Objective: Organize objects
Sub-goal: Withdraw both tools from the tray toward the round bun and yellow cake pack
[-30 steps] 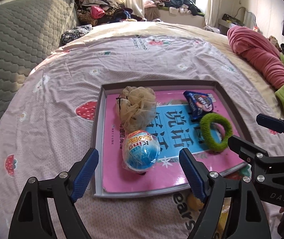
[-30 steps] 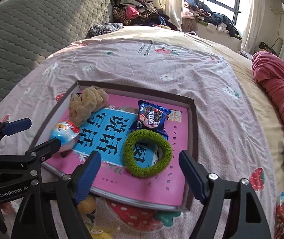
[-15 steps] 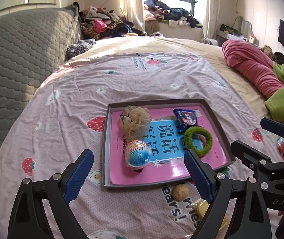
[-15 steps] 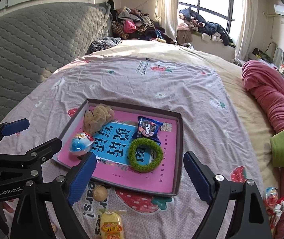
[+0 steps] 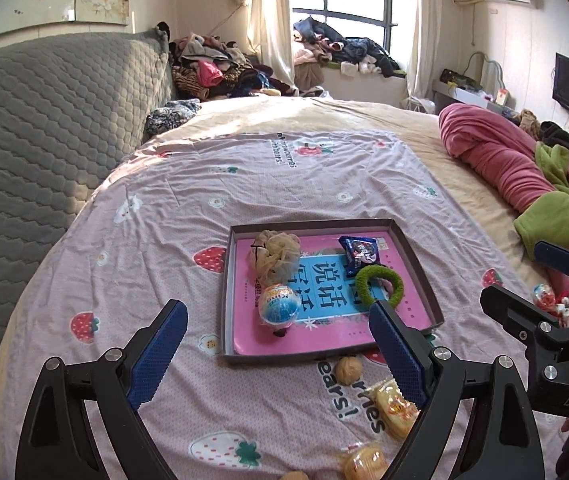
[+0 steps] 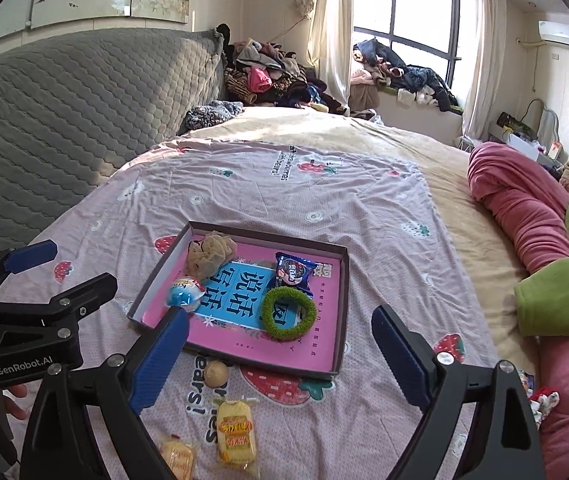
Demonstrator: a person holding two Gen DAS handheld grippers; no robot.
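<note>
Both tongs are seen apart w/ nothing between the pads: left tongs (image 5: 278, 356) and right tongs (image 6: 280, 354). The right ones have just been opening wider; the left ones opened earlier in the sec, then held.

The tray (image 6: 342, 304) lies ahead of both tongs on the bedsheet (image 5: 156, 240). Inside it are seen a beige puff (image 6: 210, 254), a blue egg toy (image 6: 184, 294), a blue snack pack (image 6: 294, 272) & a green ring (image 6: 289, 312).

Not yet in the tray, just below the right tongs: a walnut (image 6: 216, 374), a yellow cake pack (image 6: 235, 432), another pack (image 6: 176, 458).

Step judged: between picks, approx halfway. Next, a lowering onto one loose item near the pads is called for, walnut being closest, then a gentle clamp
</note>
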